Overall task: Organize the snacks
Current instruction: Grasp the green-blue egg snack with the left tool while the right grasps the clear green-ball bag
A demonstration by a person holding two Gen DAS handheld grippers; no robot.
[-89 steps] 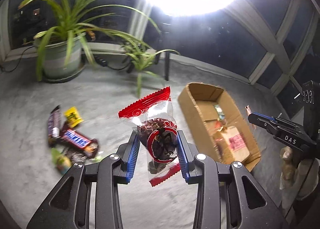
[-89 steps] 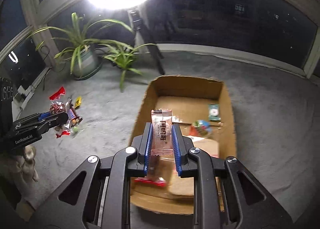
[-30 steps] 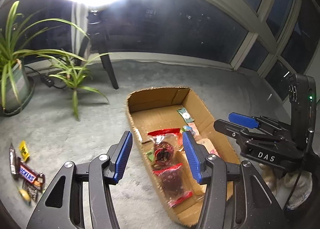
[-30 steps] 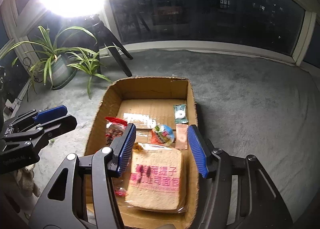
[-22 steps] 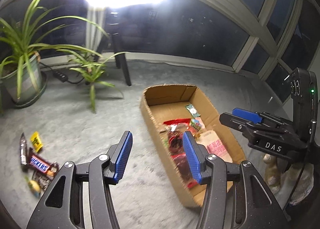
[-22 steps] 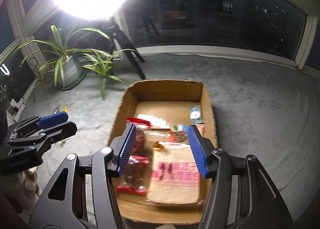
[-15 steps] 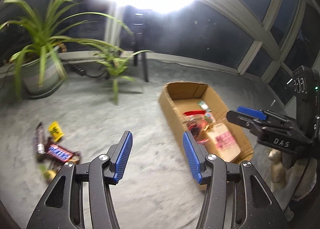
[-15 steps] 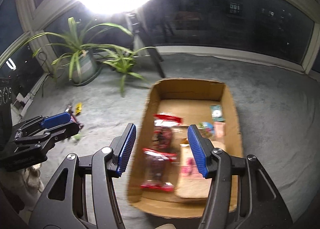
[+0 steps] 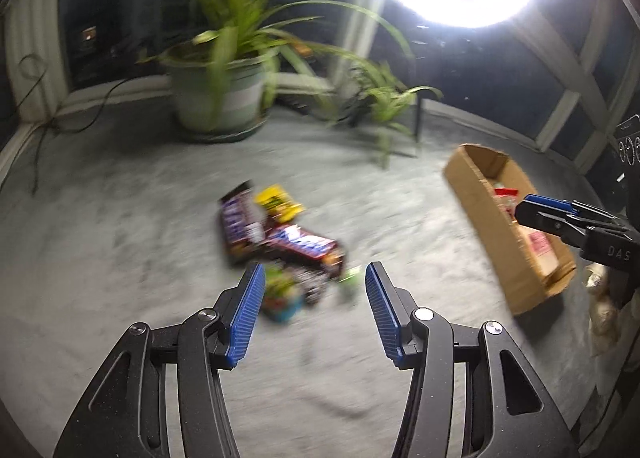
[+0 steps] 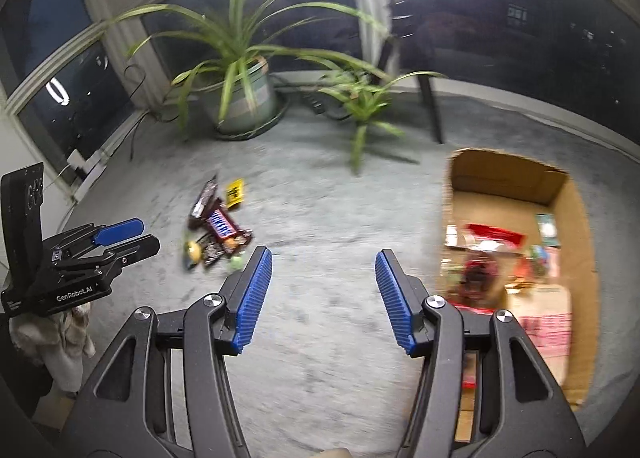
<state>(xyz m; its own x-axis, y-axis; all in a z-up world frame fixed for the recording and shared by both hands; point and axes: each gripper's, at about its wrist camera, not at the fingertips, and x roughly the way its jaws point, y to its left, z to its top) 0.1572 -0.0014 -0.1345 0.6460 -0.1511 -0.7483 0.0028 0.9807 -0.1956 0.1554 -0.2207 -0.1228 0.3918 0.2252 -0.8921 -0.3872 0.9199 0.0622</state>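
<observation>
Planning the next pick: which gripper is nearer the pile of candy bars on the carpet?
Left. The left gripper hangs just short of the candy pile, open fingers framing its near edge. The right gripper sits farther off, between the pile and the cardboard box.

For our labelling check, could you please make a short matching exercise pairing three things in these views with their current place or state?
Things:
1. brown Snickers bar
2. red-edged clear snack packet
3. left gripper

Places or states:
A. inside the brown cardboard box
B. open, holding nothing
C. in the loose pile on the grey carpet

Pairs: 1-C, 2-A, 3-B
</observation>
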